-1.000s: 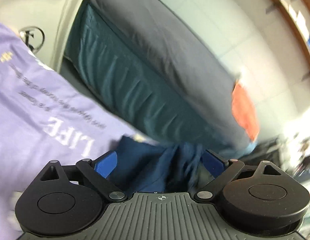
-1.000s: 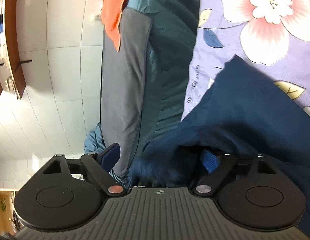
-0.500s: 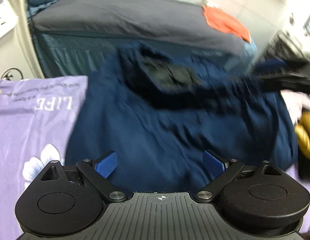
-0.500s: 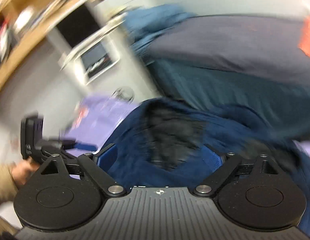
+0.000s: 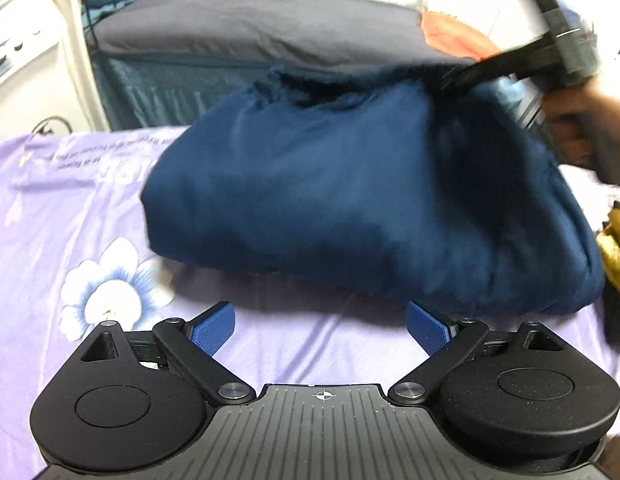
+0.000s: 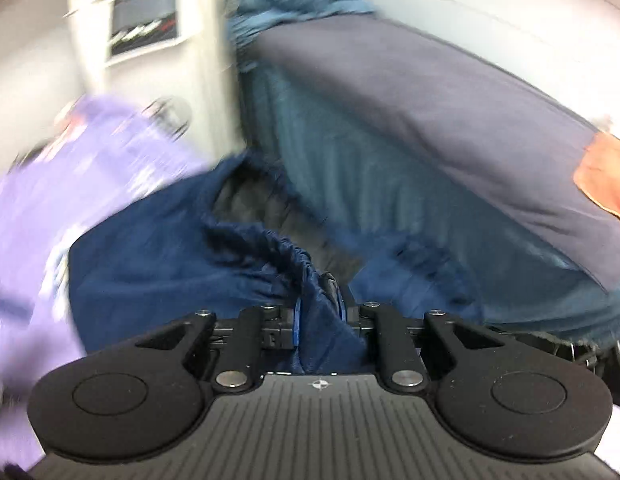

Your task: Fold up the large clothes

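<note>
L gripper [image 5: 319,326] spread wide, nothing btwn its blue pads [image 5: 214,326], hovering just above the purple floral sheet [image 5: 50,240]. Navy garment [image 5: 369,200] lies bunched on the sheet at 12 o'clock from it, apart from the fingers. R gripper [image 6: 318,312] clamped on a gathered edge of the garment, cloth pinched btwn the jaws; in L view it's at 1–2 o'clock, blurred. Grey mattress [image 5: 250,20] w/ orange cloth [image 5: 449,34] behind. Yellow fabric [image 5: 613,256] at 3 o'clock.
</note>
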A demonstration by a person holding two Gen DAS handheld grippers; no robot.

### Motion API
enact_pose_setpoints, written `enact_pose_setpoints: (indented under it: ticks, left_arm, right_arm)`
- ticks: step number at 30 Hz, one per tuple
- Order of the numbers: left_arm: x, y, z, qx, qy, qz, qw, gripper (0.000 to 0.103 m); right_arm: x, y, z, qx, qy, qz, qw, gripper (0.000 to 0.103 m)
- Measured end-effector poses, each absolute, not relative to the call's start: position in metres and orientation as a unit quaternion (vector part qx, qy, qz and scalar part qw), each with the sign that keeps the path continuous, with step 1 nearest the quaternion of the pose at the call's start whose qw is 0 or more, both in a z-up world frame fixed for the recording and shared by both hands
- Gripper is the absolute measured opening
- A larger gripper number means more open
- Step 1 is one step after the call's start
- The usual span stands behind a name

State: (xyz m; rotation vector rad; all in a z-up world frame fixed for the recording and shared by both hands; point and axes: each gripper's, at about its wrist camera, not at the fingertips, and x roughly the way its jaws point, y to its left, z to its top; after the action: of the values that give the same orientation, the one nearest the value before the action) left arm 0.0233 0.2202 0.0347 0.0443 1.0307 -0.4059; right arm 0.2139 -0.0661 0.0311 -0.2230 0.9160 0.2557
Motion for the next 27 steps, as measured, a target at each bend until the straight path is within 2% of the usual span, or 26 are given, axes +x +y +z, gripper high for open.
enact_pose_setpoints:
  ticks: [4, 6, 8, 11, 14, 16, 20, 22, 25, 27]
  left_arm:
    - [0.024, 0.208, 0.033, 0.014, 0.494, -0.204, 0.845, 0.103]
    - [0.026, 0.201, 0.027, 0.025, 0.496, -0.206, 0.843, 0.103]
    - [0.030, 0.197, 0.020, 0.040, 0.500, -0.204, 0.841, 0.103]
    - [0.040, 0.193, 0.012, 0.043, 0.504, -0.200, 0.839, 0.103]
    - [0.055, 0.181, 0.010, 0.044, 0.498, -0.202, 0.842, 0.103]
    - [0.067, 0.172, 0.010, 0.052, 0.496, -0.202, 0.843, 0.103]
    - [0.084, 0.164, 0.007, 0.052, 0.498, -0.191, 0.845, 0.103]
    - [0.087, 0.161, 0.005, 0.053, 0.499, -0.191, 0.844, 0.103]
    - [0.088, 0.160, 0.003, 0.066, 0.503, -0.192, 0.840, 0.103]
    - [0.088, 0.159, 0.002, 0.076, 0.503, -0.197, 0.838, 0.103]
  right_arm:
    - [0.244, -0.056, -0.011, -0.156, 0.465, 0.058, 0.870, 0.022]
    - [0.248, -0.054, -0.037, -0.146, 0.495, 0.058, 0.855, 0.028]
    - [0.241, -0.053, -0.055, -0.142, 0.505, 0.044, 0.850, 0.048]
    - [0.217, -0.062, -0.050, -0.116, 0.459, 0.007, 0.881, 0.067]
    - [0.190, -0.082, -0.020, -0.073, 0.397, 0.006, 0.915, 0.082]
    - [0.176, -0.105, 0.004, -0.065, 0.363, 0.005, 0.929, 0.085]
    - [0.161, -0.166, 0.021, -0.055, 0.370, -0.076, 0.924, 0.086]
    - [0.157, -0.206, 0.012, -0.022, 0.409, -0.122, 0.904, 0.085]
    - [0.147, -0.248, -0.012, 0.039, 0.459, -0.138, 0.877, 0.079]
    - [0.138, -0.262, -0.030, 0.060, 0.485, -0.136, 0.862, 0.028]
